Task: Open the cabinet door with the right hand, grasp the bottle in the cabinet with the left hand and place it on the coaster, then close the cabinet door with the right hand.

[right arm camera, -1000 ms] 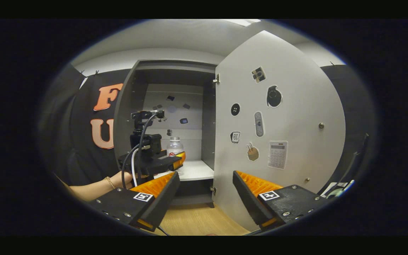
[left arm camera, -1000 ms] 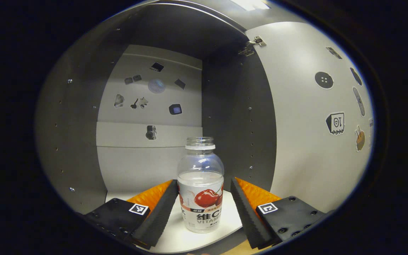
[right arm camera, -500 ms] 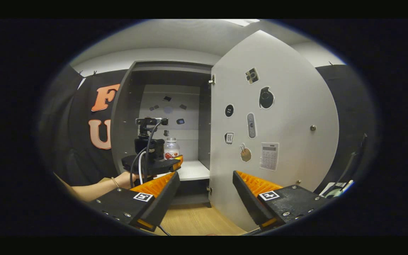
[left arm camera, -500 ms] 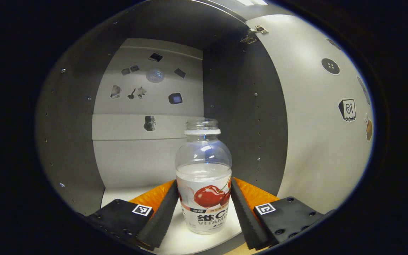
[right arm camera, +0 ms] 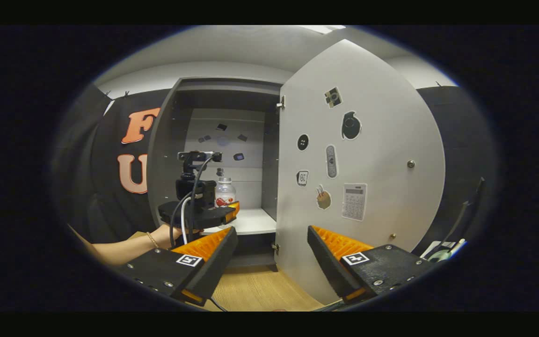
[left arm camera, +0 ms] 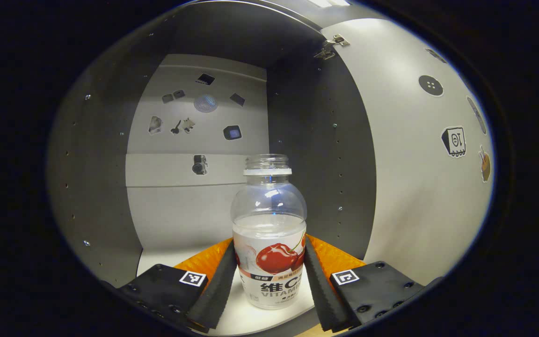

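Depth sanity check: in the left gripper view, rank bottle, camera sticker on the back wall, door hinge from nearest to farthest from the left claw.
1. Clear plastic cherry-label bottle, between the left claw's fingers.
2. Metal door hinge, upper right, at the cabinet's front edge.
3. Small black camera sticker, on the back wall.

Pale wood-grain floor [right arm camera: 260, 292] below; black cloth wall [right arm camera: 115, 196] at left and far right. White ceiling [right arm camera: 232, 47] with bright light panel [right arm camera: 318, 29] overhead. Small stickers [left arm camera: 204, 103] dot grey back panel [left arm camera: 180, 210]; dim, shadowed side walls.

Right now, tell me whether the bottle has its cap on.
Off: the bottle stands upright with its threaded neck bare and open.
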